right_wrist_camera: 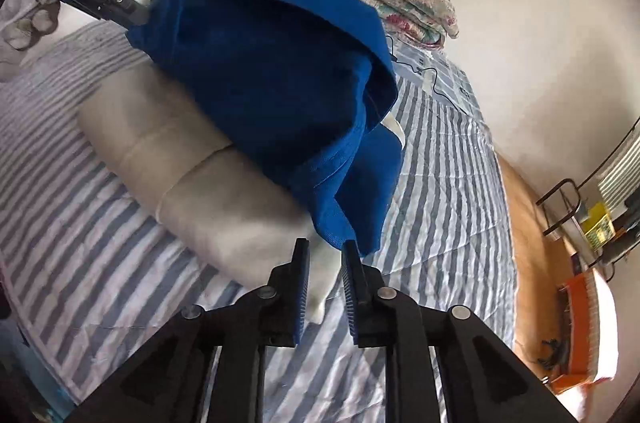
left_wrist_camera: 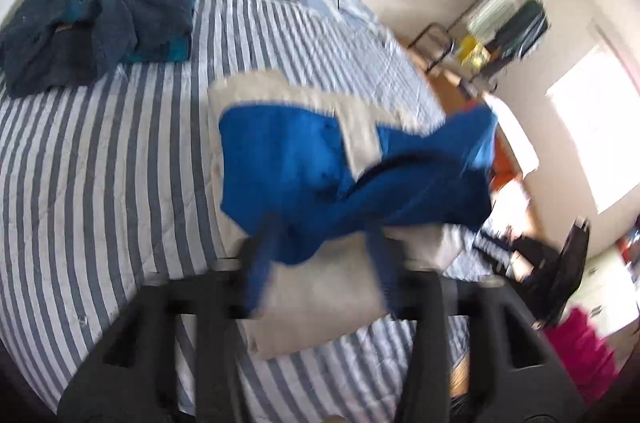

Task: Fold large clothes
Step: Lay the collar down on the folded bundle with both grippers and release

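The blue garment (right_wrist_camera: 280, 95) is draped over the beige pile (right_wrist_camera: 224, 207) ahead of both claws. The right claw (right_wrist_camera: 325, 247) is parted, empty; the left claw (left_wrist_camera: 320, 247) is open. Corners should be regripped evenly.

One bright blue garment (right_wrist_camera: 280, 95) is seen, one beige folded cloth (right_wrist_camera: 208, 191) beneath it, one dark teal garment (left_wrist_camera: 100, 19) near the far edge of the bed (left_wrist_camera: 100, 163), one folded floral quilt (right_wrist_camera: 392, 3), and two tongs (right_wrist_camera: 326, 255) (left_wrist_camera: 320, 243).
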